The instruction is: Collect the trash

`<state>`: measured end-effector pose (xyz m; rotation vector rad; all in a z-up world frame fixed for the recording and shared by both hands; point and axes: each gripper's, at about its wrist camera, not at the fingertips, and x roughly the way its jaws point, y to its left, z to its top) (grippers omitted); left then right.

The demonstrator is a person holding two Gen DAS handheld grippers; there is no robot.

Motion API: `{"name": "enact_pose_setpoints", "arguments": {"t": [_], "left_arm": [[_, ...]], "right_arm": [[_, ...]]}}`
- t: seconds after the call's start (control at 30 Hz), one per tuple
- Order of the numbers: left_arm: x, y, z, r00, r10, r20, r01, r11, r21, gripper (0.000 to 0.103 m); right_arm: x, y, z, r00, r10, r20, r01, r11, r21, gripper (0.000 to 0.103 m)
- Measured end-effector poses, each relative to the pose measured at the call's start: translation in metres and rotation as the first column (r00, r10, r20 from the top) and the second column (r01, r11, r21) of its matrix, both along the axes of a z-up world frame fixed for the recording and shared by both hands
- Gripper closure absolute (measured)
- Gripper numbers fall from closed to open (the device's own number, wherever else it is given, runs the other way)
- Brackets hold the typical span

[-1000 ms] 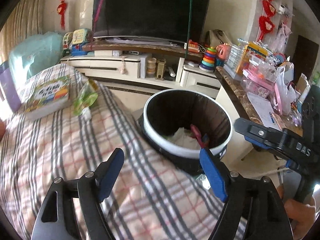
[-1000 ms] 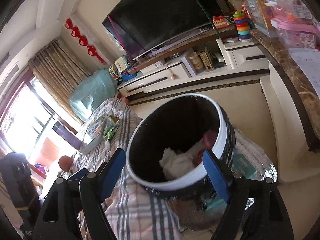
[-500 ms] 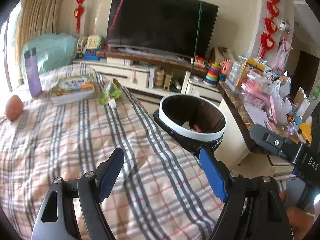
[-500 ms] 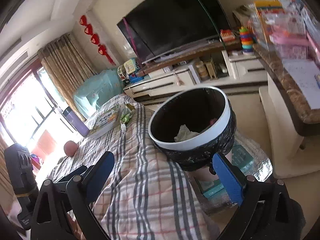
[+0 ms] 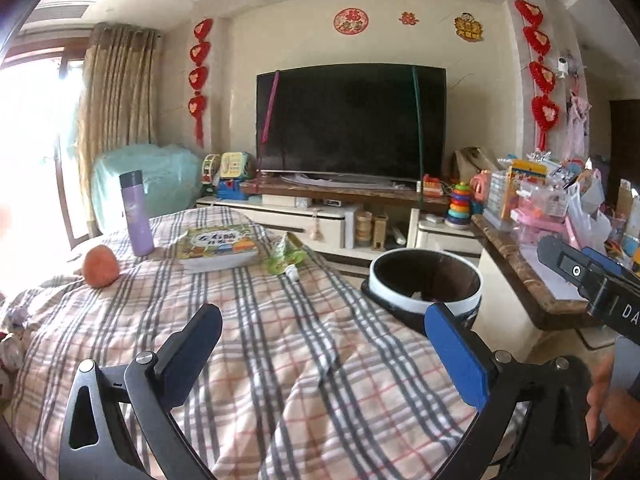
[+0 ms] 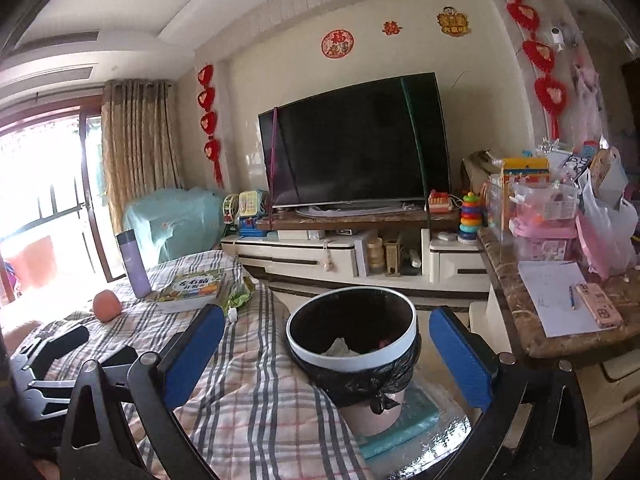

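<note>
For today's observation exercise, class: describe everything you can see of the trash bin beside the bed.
The trash bin is round, with a white rim and a black plastic liner folded over it and knotted below; the lower body looks pale pink. It stands upright on a teal mat on the floor, tight against the edge of the plaid bedcover, beside a marble-topped counter. Inside lie crumpled white paper and something pinkish. Nothing grips it.

Showing one bin (image 6: 352, 344), one book (image 5: 216, 246), one purple flask (image 5: 136, 214), one green wrapper (image 5: 282, 258), one orange fruit (image 5: 100, 266).
</note>
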<state>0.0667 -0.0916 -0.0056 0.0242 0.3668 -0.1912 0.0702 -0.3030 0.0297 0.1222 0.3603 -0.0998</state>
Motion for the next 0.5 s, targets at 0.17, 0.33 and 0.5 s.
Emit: {"name": "enact_pose_setpoints", "arguments": {"t": [0.17,0.33,0.5], "left_arm": [[0.006,-0.005,-0.009,0.999,0.036,-0.007,-0.036,0.999,0.021,0.001],[0.013,-0.006,-0.011,0.997,0.071,-0.014,-0.071,0.997,0.017,0.001],[0.011,-0.009,-0.011,0.996,0.087,0.0,-0.087,0.996,0.024,0.001]], "right_arm": [[-0.002,0.0,-0.021,1.0,-0.005,-0.005,0.005,1.0,0.002,0.0],[-0.015,-0.001,-0.032,0.999,-0.033,0.033,0.033,0.999,-0.005,0.0],[-0.019,-0.002,-0.039,0.998,-0.051,0.047,0.052,0.998,-0.029,0.0]]}}
